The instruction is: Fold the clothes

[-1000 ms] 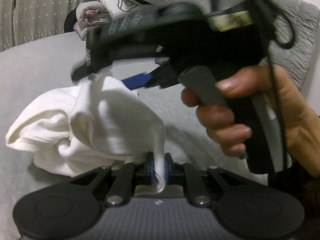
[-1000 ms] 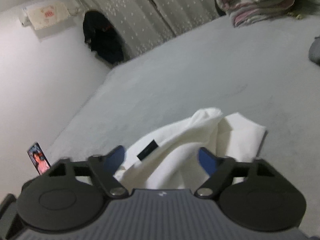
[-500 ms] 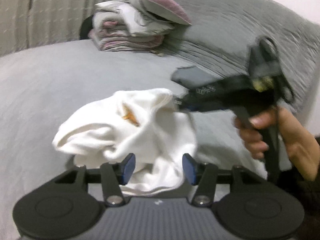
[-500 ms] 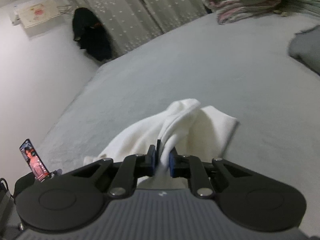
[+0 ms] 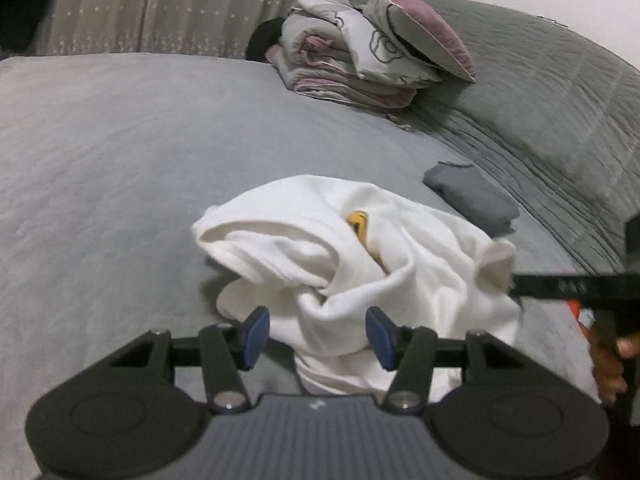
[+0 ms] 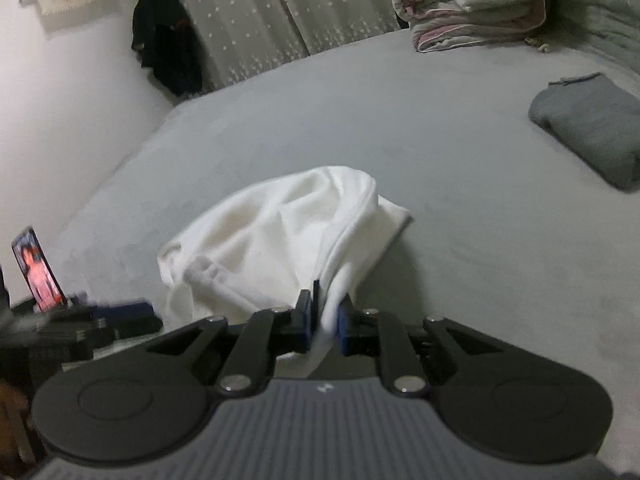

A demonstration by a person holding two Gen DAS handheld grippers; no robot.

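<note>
A crumpled white garment (image 5: pixel 352 256) lies bunched on the grey bed (image 5: pixel 120 152), with a small yellow print showing in a fold. My left gripper (image 5: pixel 316 336) stands open just in front of it; cloth lies between the blue pads (image 5: pixel 256 336) without being pinched. My right gripper (image 6: pixel 325 320) is shut on an edge of the white garment (image 6: pixel 288 224), which rises from the bed to its pads. In the left wrist view the right gripper's black body (image 5: pixel 568 288) reaches in from the right edge, held by a hand (image 5: pixel 608 364).
A folded grey garment (image 5: pixel 472 200) lies on the bed to the right. Stacked quilts and a pillow (image 5: pixel 360 60) sit at the far end by the curtain (image 6: pixel 256 20). A phone (image 6: pixel 38 270) stands at the bed's left edge, near dark clothing (image 6: pixel 168 52) hanging on the wall.
My left gripper let go of the white garment and opened, then drew back. My right gripper shut on the garment's edge and moved off to the right with it.
</note>
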